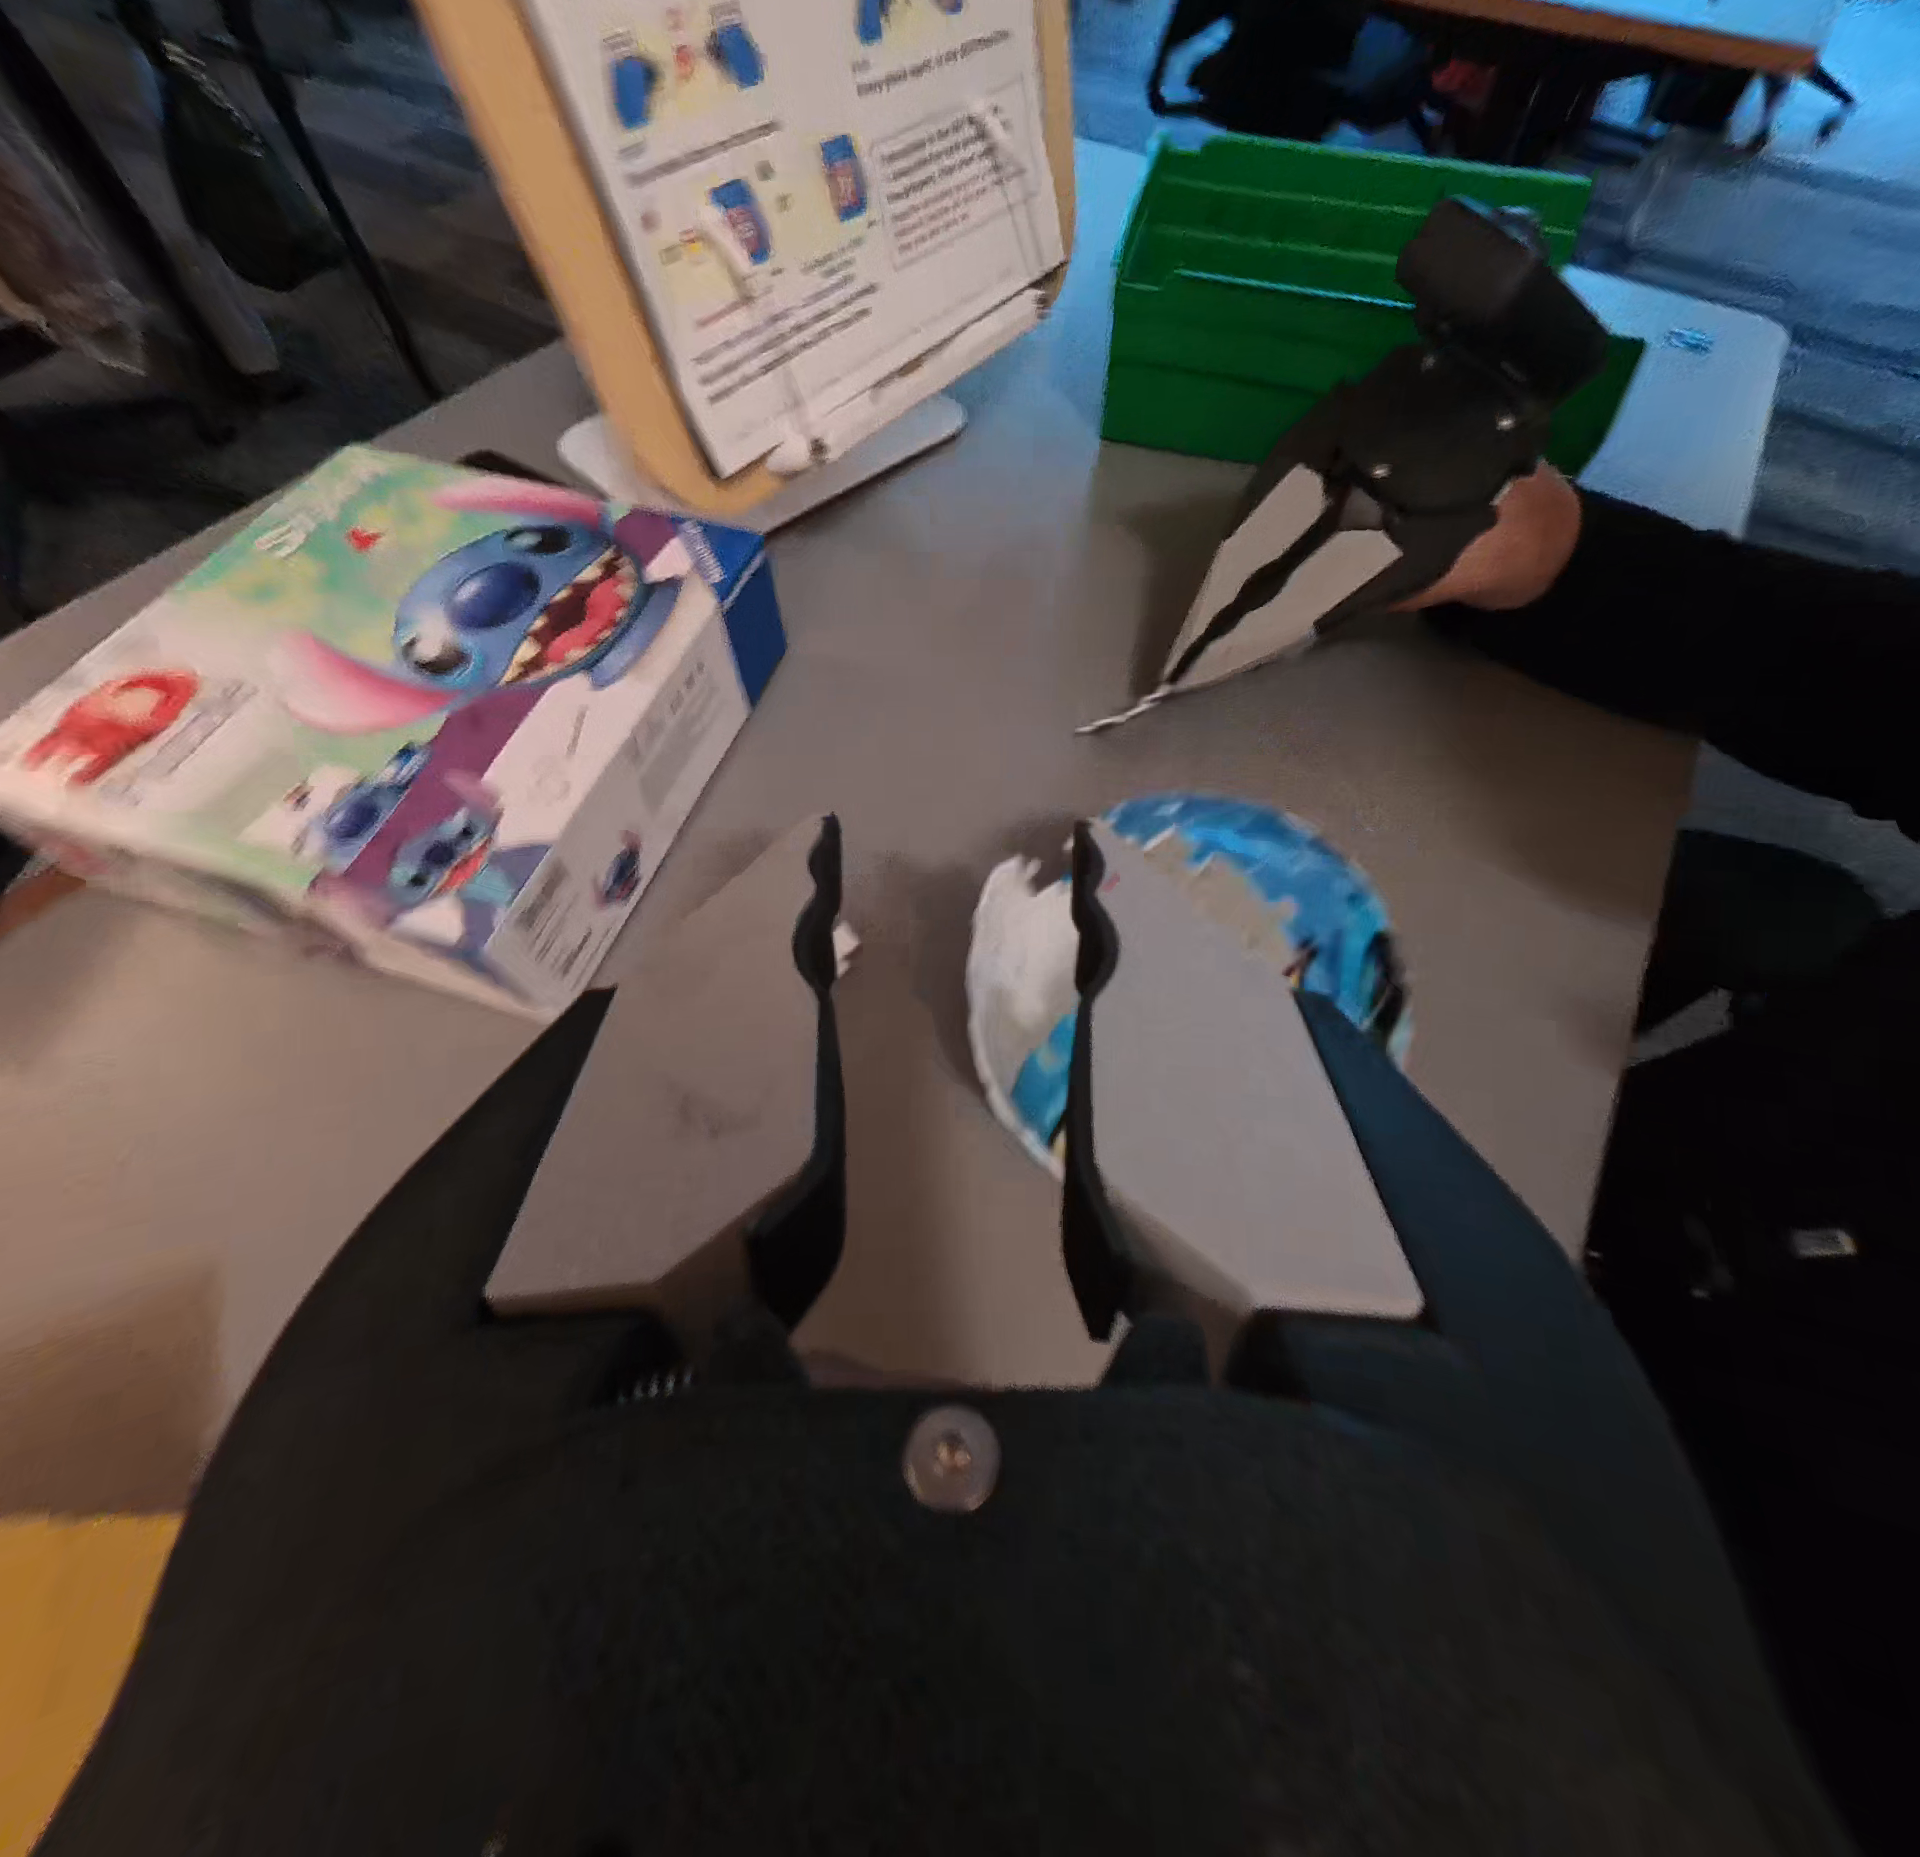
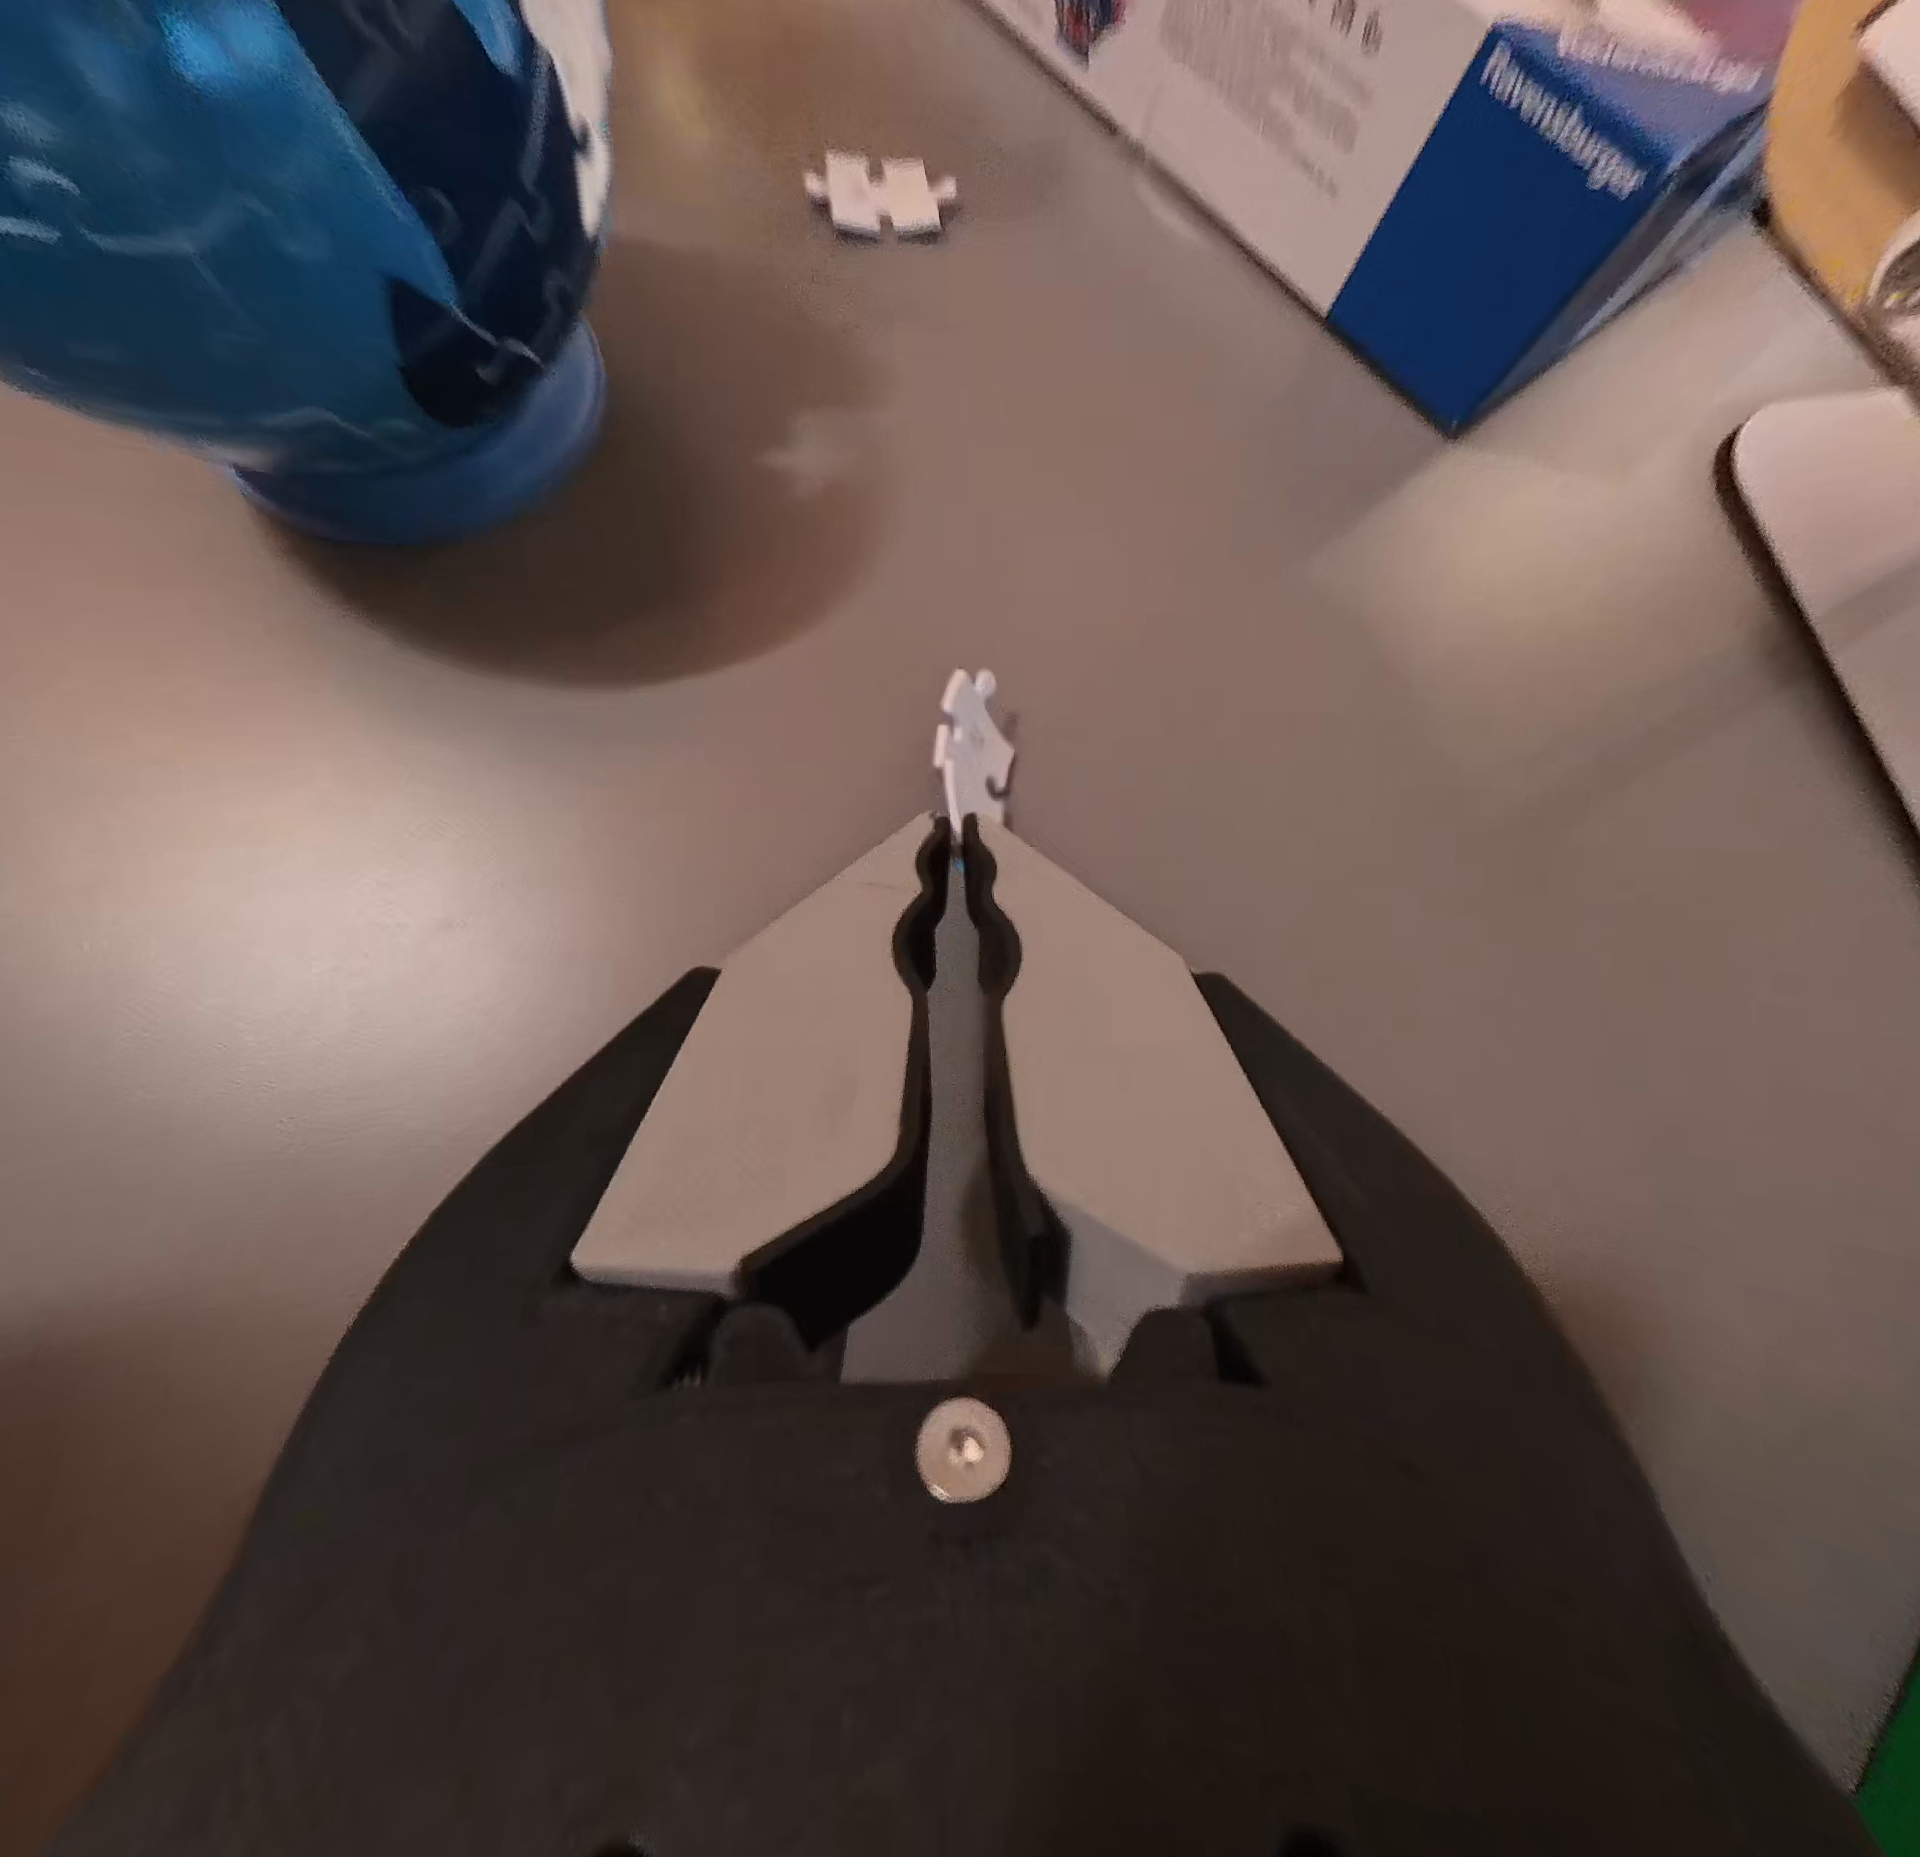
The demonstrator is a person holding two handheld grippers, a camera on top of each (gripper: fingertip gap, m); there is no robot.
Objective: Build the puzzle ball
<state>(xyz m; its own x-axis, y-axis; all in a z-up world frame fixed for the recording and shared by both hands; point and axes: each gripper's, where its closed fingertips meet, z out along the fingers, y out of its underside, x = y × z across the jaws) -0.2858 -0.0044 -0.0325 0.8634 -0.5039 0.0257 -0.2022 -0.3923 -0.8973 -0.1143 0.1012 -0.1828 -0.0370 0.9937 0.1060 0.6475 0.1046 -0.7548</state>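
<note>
A: What is seen, largest first?

B: A grey tabletop (image 1: 987, 612) is spread beneath everything. A printed puzzle box (image 1: 395, 727) is laid to the left of the left hand-held gripper (image 1: 951, 841), ahead of it. The partly built blue puzzle ball (image 1: 1247, 872) is seen just behind that gripper's right finger.

A: And the grippers?

B: The left one is held wide, nothing between its fingers. The right hand-held gripper (image 2: 954, 825) is closed narrowly on a white puzzle piece (image 2: 971, 737), which sticks out past its tips.

A: Anything smaller?

B: Two joined white pieces (image 2: 883, 192) are left on the tabletop, well ahead of the right gripper.
</note>
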